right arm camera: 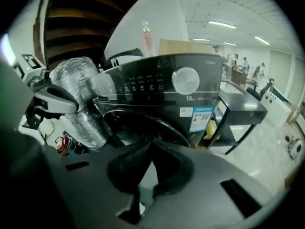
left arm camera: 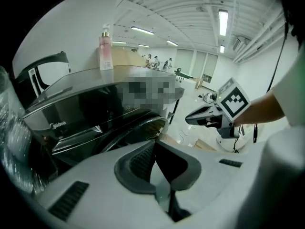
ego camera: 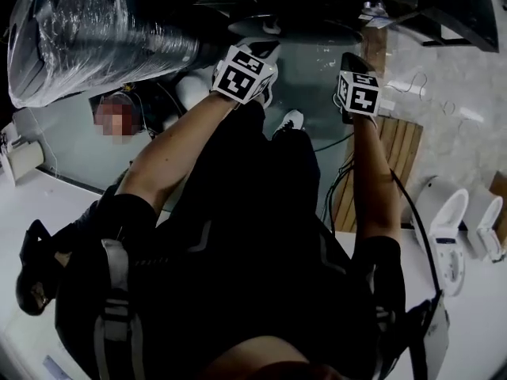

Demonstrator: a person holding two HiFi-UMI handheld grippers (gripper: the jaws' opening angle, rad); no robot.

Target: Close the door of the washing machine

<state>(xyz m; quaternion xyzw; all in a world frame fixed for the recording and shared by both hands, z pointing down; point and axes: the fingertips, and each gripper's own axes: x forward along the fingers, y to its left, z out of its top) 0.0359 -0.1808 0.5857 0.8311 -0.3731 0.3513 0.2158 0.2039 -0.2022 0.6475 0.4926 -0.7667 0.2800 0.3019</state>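
Observation:
The dark front-loading washing machine (right arm camera: 167,87) fills the right gripper view, with a round silver knob (right arm camera: 186,79) on its panel. Its round glass door (right arm camera: 152,123) lies low against the front; I cannot tell whether it is latched. The door's rim (left arm camera: 143,128) also shows in the left gripper view. My left gripper (left arm camera: 155,144) is shut and holds nothing, a short way off the machine. My right gripper (right arm camera: 151,144) is likewise shut and empty. In the head view both grippers, left (ego camera: 261,50) and right (ego camera: 352,60), are held out side by side above the machine.
A crinkled silver duct hose (right arm camera: 78,104) hangs at the machine's left side. A pink bottle (left arm camera: 105,49) stands on the machine's top. A dark shelf unit (right arm camera: 238,113) stands at its right. A wooden slat mat (ego camera: 396,145) lies on the floor.

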